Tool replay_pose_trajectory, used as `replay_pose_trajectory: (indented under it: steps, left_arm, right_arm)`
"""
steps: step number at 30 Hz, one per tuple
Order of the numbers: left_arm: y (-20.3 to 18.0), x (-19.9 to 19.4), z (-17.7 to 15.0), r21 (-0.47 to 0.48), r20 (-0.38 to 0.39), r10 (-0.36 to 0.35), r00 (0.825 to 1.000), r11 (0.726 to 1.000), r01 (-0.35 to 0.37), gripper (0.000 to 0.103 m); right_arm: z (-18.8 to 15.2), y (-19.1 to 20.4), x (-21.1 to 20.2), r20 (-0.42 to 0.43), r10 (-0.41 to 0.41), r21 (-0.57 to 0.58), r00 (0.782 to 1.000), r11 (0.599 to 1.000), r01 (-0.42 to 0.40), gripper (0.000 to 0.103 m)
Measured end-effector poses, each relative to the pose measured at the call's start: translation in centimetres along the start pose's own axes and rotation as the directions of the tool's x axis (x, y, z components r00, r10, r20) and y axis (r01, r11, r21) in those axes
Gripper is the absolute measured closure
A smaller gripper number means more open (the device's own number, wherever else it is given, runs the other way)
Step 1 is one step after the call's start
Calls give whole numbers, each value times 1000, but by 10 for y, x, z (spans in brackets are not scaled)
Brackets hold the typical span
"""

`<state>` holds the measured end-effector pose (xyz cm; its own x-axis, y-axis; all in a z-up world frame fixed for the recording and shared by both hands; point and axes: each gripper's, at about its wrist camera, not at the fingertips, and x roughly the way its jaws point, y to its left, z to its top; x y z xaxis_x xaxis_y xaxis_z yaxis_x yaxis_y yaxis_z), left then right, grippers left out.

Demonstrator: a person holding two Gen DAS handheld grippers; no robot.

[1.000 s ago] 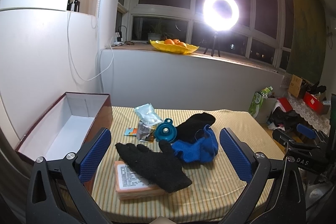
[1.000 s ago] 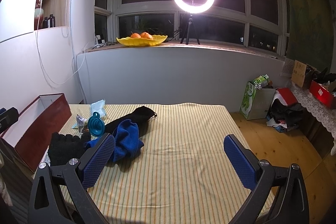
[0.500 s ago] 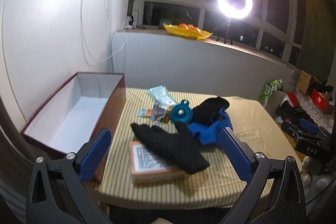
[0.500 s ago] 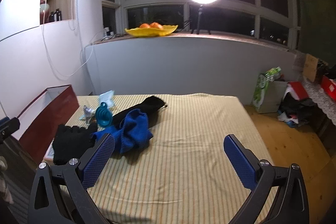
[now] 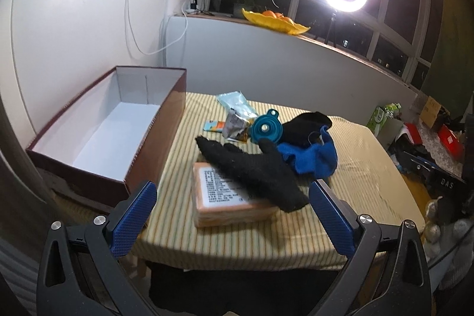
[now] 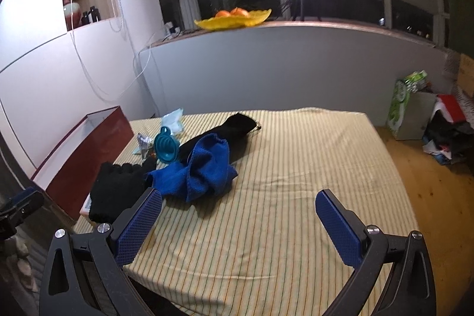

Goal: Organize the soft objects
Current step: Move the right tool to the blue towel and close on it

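Both hand-held grippers hang over the near edge of the yellow striped tablecloth [image 6: 296,168], empty, blue pads wide apart: the left gripper [image 5: 232,215] in front of the black knitted glove [image 5: 251,173], the right gripper [image 6: 238,222] over bare cloth to the glove's right. The glove lies with its cuff draped across a pink rectangular packet with a white printed label [image 5: 228,202]; the right wrist view shows only a sliver of that packet under the glove [image 6: 118,188]. Just beyond the glove and touching it sits a crumpled blue towel [image 5: 311,159], and behind that a black fabric pouch [image 5: 305,123]. A teal collapsible funnel [image 5: 265,129] stands between glove and pouch, with a silver foil sachet [image 5: 235,125] and a pale plastic packet [image 5: 235,101] farther back. Left of the glove, an open dark red cardboard box with a white interior [image 5: 118,120] shows empty in the left wrist view; the right wrist view shows only its outer wall [image 6: 89,156].
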<state>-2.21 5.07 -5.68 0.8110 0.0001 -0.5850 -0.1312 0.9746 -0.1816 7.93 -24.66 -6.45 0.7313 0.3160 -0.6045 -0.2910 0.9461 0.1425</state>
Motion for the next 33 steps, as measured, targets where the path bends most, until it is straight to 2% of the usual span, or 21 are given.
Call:
replay_pose_trajectory:
  steps: [9,15,16,19,21,24,26,29,33]
  left_arm:
    - [-14,7,0,25,-28,-11,1000,1000,11,4]
    - [-22,19,0,23,-91,-9,996,1000,12,4]
    - [-23,21,0,17,-104,-22,994,1000,24,5]
    - [-28,27,1,-12,-130,-65,989,998,64,23]
    - [-33,31,2,-24,-135,-78,988,997,76,24]
    - [-51,35,3,11,-139,-101,985,995,104,24]
    - [-70,39,5,61,-129,-110,985,991,119,24]
    - [-97,48,8,118,-125,-145,982,980,159,24]
    - [-124,68,12,145,-150,-176,973,970,198,24]
  right_arm:
    - [17,-16,32,-107,78,4,991,997,-78,0]
    - [29,-17,56,-161,160,25,974,987,-158,1]
    - [31,-18,59,-169,178,34,969,984,-175,1]
    - [36,-17,70,-194,201,31,960,980,-199,1]
    - [39,-16,79,-214,208,19,954,978,-209,1]
    - [45,-17,97,-271,247,44,930,969,-245,3]
    - [51,-21,107,-303,301,87,904,954,-288,3]
    - [58,-24,117,-323,328,102,888,945,-311,5]
    - [64,-24,133,-363,345,88,866,938,-336,7]
